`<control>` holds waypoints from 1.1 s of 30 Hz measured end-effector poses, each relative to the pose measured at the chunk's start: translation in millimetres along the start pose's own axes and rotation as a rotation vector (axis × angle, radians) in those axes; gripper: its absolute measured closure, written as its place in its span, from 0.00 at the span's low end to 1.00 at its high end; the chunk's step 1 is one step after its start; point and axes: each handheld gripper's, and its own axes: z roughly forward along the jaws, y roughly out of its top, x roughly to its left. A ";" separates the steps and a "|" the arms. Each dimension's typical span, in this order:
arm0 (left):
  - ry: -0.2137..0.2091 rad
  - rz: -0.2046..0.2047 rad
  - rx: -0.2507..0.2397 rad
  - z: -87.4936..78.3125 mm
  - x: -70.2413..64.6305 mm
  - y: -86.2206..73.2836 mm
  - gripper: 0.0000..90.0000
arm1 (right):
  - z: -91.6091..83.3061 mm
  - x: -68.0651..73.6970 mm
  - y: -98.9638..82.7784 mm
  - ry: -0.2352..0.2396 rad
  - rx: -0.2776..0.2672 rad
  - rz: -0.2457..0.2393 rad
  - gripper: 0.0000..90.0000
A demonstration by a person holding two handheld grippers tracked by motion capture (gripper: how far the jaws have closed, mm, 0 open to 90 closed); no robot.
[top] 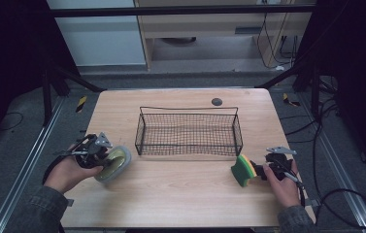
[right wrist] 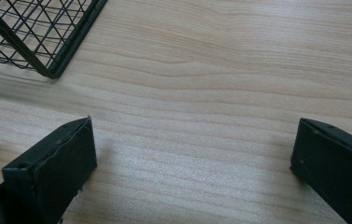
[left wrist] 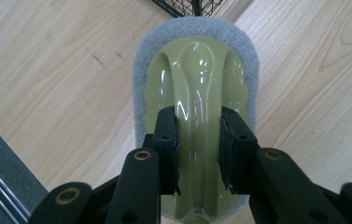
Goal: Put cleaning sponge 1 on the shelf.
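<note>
We see three things on the light wood worktop (top: 180,189). A black wire mesh basket (top: 189,132), rectangular and upright, stands near the middle with nothing inside it. Just beside its left front corner is an oval scrubber (top: 113,164) with a glossy pale yellow-green handle ridge and a grey abrasive pad around its edge; it is tilted up on its side, and the left tongs (left wrist: 199,140) are closed on its raised central ridge. Near the basket's right front corner a sponge (top: 243,170) with green, yellow and orange layers stands on edge, touching the right tongs (top: 258,170).
</note>
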 end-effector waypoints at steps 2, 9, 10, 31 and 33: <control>0.003 0.007 -0.028 -0.5 0.5 0.8 0.78 | 0.0 0.0 0.0 0.000 0.000 0.000 0.00; 0.019 0.042 -0.069 -4.0 -2.6 4.0 0.78 | 0.0 0.1 0.0 0.001 0.000 0.000 0.01; 0.017 0.049 -0.067 -4.5 -2.7 4.3 0.78 | 0.0 0.1 0.0 0.001 0.000 -0.001 0.01; 0.144 0.221 -0.140 -60.6 14.6 44.8 0.78 | -0.7 1.4 -1.0 0.016 -0.004 -0.024 0.01; 0.169 0.223 -0.149 -60.3 15.2 46.9 0.78 | -1.2 1.8 -1.2 0.018 -0.002 -0.024 0.01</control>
